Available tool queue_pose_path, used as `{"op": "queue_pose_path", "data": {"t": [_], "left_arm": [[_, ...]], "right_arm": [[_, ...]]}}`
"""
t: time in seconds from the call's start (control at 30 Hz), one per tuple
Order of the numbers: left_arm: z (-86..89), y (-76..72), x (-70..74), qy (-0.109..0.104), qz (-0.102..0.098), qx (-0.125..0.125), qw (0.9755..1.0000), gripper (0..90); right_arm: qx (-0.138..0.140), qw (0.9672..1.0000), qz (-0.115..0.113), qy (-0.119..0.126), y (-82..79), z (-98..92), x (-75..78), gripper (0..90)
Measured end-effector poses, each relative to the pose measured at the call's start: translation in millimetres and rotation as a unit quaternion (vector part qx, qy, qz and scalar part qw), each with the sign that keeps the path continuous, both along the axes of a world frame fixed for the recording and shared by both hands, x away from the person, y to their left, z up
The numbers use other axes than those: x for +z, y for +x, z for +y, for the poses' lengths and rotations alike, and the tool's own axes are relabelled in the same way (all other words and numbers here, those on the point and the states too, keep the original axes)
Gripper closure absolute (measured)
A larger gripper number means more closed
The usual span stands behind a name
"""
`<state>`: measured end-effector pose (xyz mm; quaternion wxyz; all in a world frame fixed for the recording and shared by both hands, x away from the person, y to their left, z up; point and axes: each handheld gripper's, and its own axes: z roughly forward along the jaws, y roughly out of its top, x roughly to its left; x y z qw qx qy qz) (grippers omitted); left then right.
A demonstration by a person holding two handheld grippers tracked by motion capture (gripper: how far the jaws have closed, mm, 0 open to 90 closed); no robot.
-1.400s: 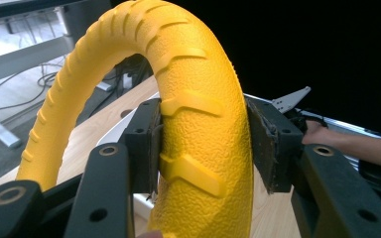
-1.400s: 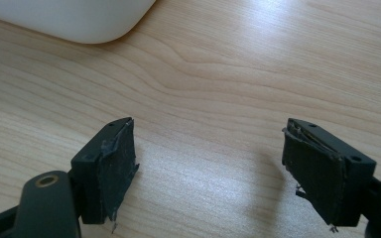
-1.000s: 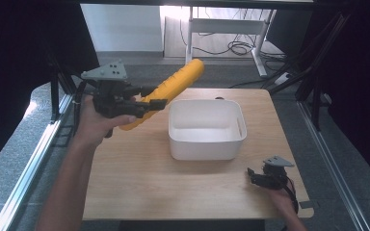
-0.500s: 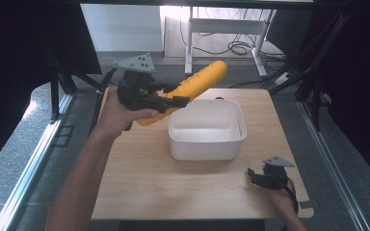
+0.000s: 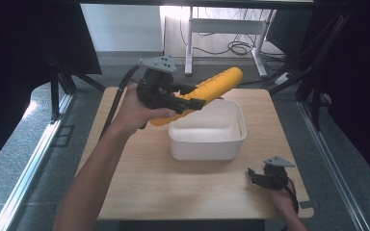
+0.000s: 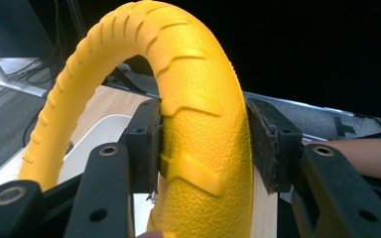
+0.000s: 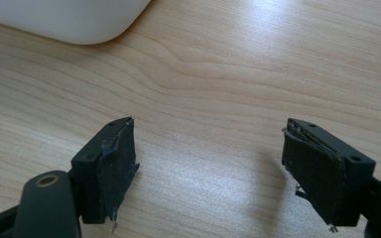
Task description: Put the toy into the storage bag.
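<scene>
A large yellow toy banana [image 5: 207,92] with a ridged, bumpy skin hangs in the air over the back left rim of a white tub [image 5: 207,142]. My left gripper [image 5: 191,100] is shut on its middle, and in the left gripper view both pads press the banana [image 6: 198,148] from either side, around my left gripper [image 6: 206,148]. My right gripper [image 5: 251,174] rests low at the table's front right, apart from the tub. In the right gripper view my right gripper [image 7: 208,166] stands open over bare wood with nothing between the pads.
The wooden table [image 5: 139,187] has free surface in front of the tub and to its left. A corner of the white tub [image 7: 74,20] lies ahead of the right gripper. Dark stands, a white desk frame and cables are beyond the far edge.
My left gripper has carried the banana to the right, from the table's back left to above the tub's rim. The right gripper has not moved.
</scene>
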<state>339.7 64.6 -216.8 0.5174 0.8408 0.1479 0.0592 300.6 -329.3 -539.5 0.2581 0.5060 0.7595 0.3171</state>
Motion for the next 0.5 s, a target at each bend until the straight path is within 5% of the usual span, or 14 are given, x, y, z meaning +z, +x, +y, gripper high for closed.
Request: {"op": "queue_pose_path", "data": {"t": [0.5], "left_arm": [[-15.8,10.3,-10.8,0.01,0.013,-0.014,0.9998,51.4]], "right_arm": [[-0.004,1.0,0.001,0.002,-0.3,-1.1,-0.1,21.0]]}}
